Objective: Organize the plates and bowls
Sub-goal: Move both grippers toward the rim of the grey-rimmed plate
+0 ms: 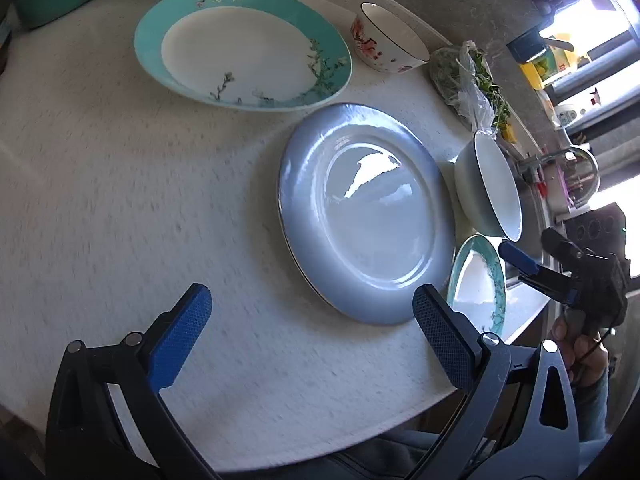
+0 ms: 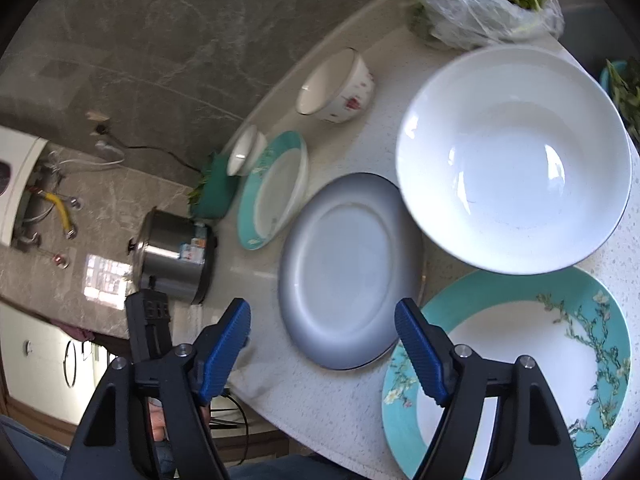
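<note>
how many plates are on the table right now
3 plates: a blue-grey plate in the middle, a large teal floral plate at the far side, and another teal floral plate beside the right gripper. Others may be hidden.

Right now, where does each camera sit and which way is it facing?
Left wrist: on the left gripper, open above the table, facing the blue plate; the right gripper and its hand show.
Right wrist: on the right gripper, open, facing the white bowl.
Shared: blue plate, flowered bowl.
</note>
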Motion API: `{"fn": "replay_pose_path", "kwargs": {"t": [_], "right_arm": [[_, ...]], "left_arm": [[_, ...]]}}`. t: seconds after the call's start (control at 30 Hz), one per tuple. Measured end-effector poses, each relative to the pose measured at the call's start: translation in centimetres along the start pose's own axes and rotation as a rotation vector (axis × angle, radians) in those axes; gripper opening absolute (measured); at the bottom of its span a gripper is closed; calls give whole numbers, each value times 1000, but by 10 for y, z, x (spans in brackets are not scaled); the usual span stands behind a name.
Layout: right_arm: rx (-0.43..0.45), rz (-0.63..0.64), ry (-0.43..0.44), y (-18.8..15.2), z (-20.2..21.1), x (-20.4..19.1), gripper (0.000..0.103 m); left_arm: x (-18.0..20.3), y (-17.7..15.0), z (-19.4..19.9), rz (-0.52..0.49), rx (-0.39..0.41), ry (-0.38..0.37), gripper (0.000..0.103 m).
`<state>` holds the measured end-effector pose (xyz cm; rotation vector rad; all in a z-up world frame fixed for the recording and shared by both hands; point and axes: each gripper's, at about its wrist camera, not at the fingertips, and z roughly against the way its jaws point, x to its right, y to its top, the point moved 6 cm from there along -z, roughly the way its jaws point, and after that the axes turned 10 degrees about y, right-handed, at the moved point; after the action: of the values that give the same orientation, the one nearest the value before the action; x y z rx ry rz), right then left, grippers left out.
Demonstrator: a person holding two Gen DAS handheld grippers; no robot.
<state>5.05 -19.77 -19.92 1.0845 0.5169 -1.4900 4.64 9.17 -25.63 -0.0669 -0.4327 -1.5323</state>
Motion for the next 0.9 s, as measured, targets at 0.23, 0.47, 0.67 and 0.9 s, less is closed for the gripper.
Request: {"fn": "replay_pose_path", "kwargs": {"t": [0.23,0.47,0.67,0.9], "right_arm": [[-19,-49,-28,3,-16,24,61],[-38,-74,-23,10,-17,44,58],[-53,-82,-19,16,-18,54,58],[-59,-82,-20,17,-22,57,57]], "left_arm": [[-5,34,-22,-131,-23,-107,88],[-5,52,-45,-126,-67,-113,63],[3,57,-50,-164,-69,-111,63],[6,60,-50,-196,-63,-109,63]]}}
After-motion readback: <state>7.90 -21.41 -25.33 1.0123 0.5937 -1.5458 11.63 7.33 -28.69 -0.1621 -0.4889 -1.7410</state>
